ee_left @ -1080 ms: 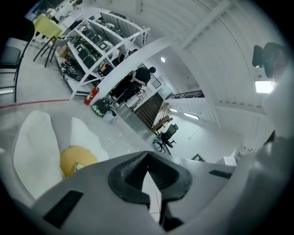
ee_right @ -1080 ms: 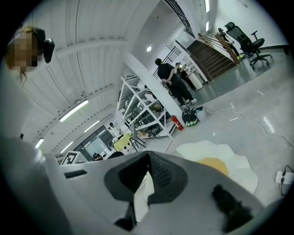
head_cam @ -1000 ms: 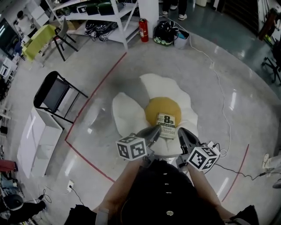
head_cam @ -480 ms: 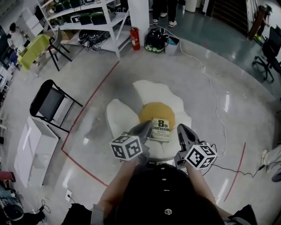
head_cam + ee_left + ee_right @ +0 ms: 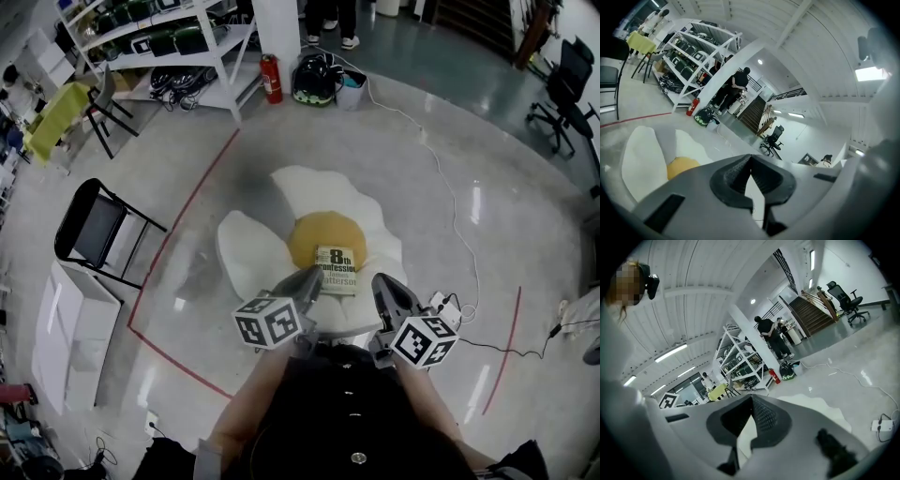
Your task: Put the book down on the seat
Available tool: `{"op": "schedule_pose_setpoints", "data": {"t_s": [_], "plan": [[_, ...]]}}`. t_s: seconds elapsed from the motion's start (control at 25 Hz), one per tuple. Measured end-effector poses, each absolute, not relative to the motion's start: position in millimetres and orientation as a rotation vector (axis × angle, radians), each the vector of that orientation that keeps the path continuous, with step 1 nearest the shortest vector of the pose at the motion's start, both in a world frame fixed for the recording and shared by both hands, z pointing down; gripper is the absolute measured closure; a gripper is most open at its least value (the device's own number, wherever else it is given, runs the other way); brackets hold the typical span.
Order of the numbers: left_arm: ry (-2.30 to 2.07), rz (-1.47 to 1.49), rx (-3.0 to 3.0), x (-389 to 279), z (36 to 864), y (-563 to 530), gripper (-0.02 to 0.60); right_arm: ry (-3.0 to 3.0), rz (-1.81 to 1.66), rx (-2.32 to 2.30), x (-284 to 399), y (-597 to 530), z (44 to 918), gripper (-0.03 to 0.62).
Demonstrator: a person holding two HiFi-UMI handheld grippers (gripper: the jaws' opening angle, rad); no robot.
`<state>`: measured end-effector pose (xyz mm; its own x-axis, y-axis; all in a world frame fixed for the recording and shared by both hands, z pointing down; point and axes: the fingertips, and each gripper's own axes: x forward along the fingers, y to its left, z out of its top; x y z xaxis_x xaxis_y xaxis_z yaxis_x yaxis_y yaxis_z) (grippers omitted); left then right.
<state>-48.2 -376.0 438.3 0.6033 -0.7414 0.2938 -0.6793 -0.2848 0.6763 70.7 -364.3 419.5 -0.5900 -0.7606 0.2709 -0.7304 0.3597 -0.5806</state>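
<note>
Lying cover up on the flower-shaped seat [image 5: 246,251], the book [image 5: 337,270] rests partly on the yellow middle and partly on a white petal. Just beside its near left corner sits the left gripper [image 5: 315,277], with the right gripper [image 5: 379,282] near its right side; both have jaws pressed together, holding nothing.

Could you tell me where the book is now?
In the head view, the book lies on the yellow middle of the seat, just ahead of the left gripper and right gripper.
</note>
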Motion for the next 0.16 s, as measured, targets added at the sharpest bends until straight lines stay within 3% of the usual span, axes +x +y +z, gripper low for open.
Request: {"op": "schedule_pose_setpoints", "data": {"t_s": [0.16], "plan": [[-1.122, -0.12, 1.969, -49.9, 449.2, -378.1, 0.571, 2.551, -1.061, -1.419, 74.8, -363.0, 424.5, 0.583]]}}
